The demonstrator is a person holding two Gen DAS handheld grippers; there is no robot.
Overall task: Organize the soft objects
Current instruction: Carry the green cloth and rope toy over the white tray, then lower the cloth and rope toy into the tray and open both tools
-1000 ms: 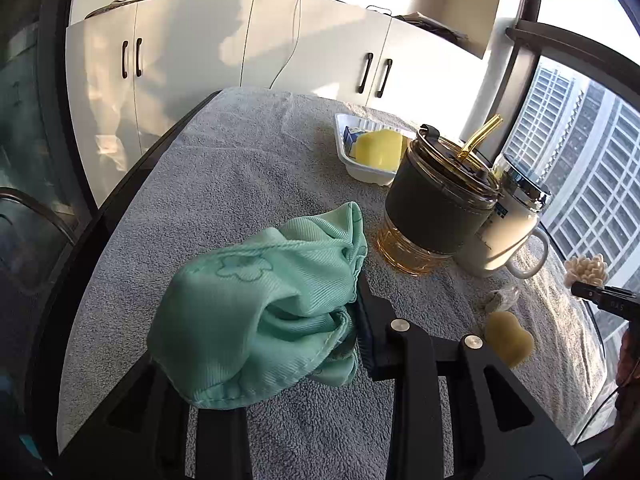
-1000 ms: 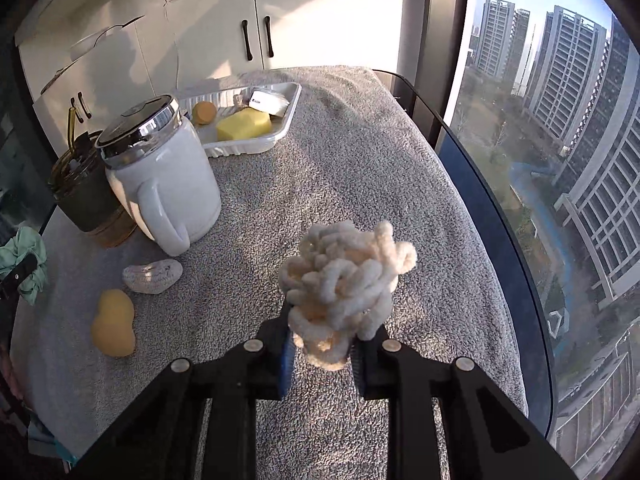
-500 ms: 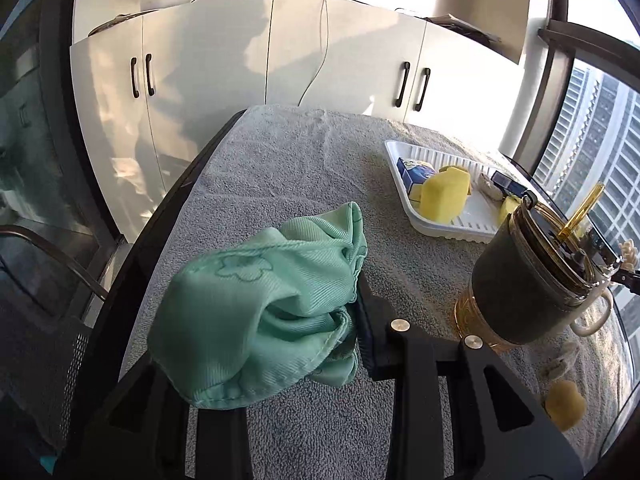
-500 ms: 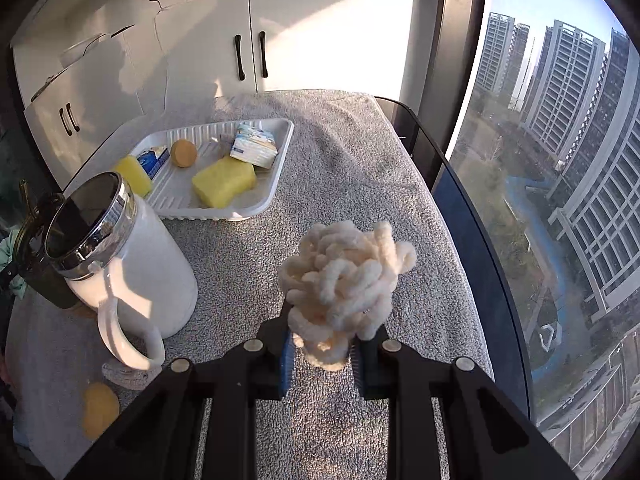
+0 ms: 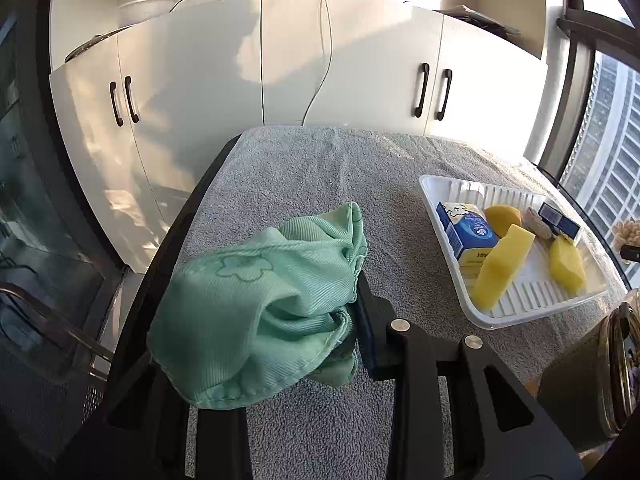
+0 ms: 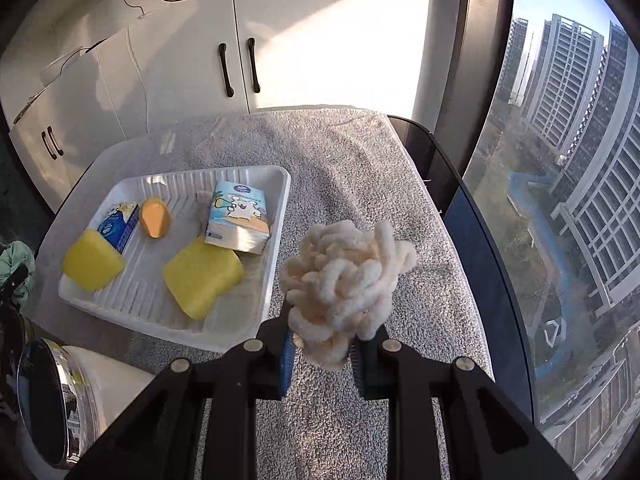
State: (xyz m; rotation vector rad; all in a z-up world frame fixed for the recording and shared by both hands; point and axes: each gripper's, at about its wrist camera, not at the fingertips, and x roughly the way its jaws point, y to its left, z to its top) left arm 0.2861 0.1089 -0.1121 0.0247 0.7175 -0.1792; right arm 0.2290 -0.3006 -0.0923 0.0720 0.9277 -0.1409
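Left gripper angled downward, its 2 jaws clamped on a bunched green cloth, right gripper pitched more steeply down, 2 jaws pinching a cream yarn bundle between the pads

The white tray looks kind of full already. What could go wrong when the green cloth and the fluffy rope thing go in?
The white tray already holds two yellow sponges, two tissue packs and an orange piece, so the chunky knotted rope might land on its rim and roll off. The green cloth hangs loose from the left gripper and could drag across the gray towel.
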